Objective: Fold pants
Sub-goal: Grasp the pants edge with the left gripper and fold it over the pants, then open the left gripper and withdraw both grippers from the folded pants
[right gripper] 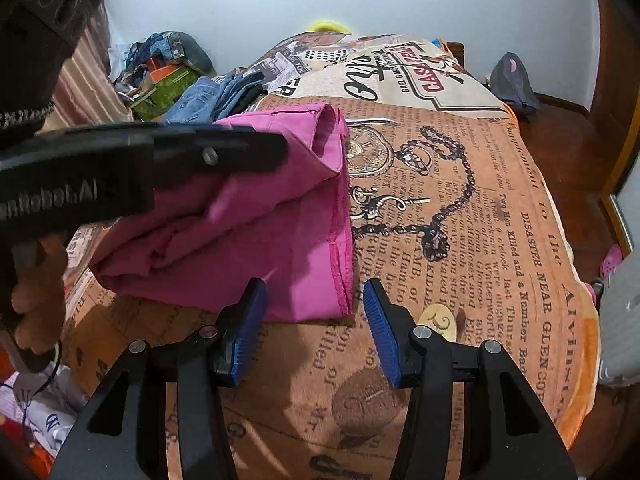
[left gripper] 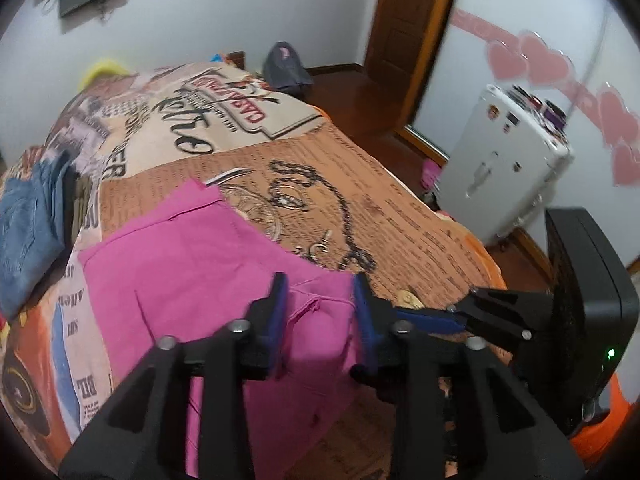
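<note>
Pink pants (right gripper: 256,216) lie folded on the printed bedspread (right gripper: 460,240), w/ a jeans pile (right gripper: 208,98) at 11 o'clock. L gripper (left gripper: 320,304) jaws apart astride a pink fold, pads not pressing. R gripper (right gripper: 314,316) jaws apart, empty, at the pants' near hem.

A bed (right gripper: 460,240) carries a newspaper-print blanket (right gripper: 500,200). Pink pants (right gripper: 256,216) lie folded on it. Folded jeans (right gripper: 208,100) lie just beyond the pants.
</note>
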